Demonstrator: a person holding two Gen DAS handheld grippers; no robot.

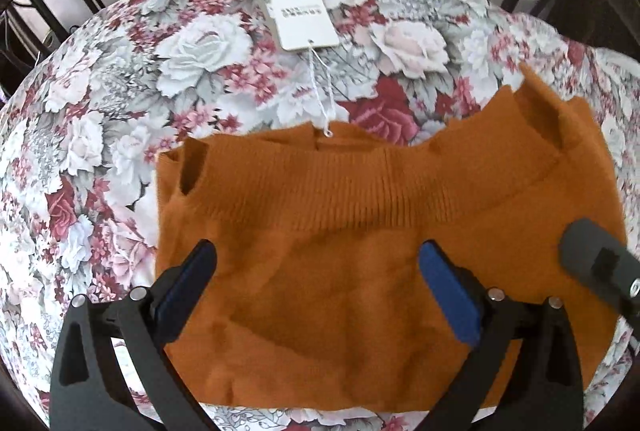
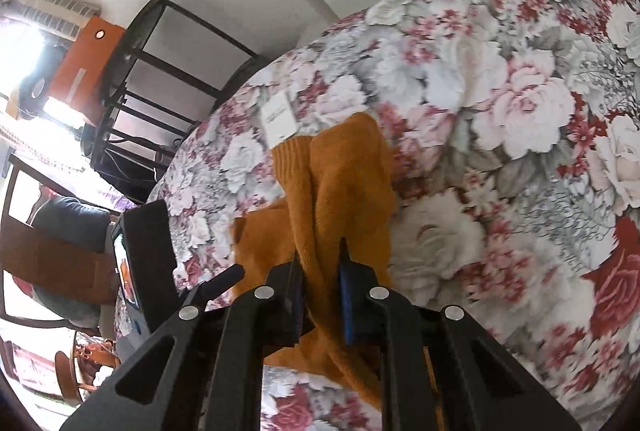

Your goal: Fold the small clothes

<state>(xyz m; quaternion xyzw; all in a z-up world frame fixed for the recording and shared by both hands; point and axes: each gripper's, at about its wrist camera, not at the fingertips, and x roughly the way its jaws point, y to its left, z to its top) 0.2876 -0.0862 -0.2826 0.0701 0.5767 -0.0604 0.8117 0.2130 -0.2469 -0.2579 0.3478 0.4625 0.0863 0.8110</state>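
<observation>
We see one orange knit sweater [image 1: 360, 231] lying mid-frame on the floral cloth [image 1: 120, 111], its single white tag [image 1: 303, 20] resting above it toward the top centre. The right gripper [image 2: 320, 295] has its jaws nearly closed on a bunched fold of the knit — visible only in the right wrist view. The left gripper [image 1: 316, 279] stands wide open over the sweater, gripping nothing. The left view alone shows the ribbed collar; the right view alone shows a dark metal shelf [image 2: 152, 79] at upper left.
</observation>
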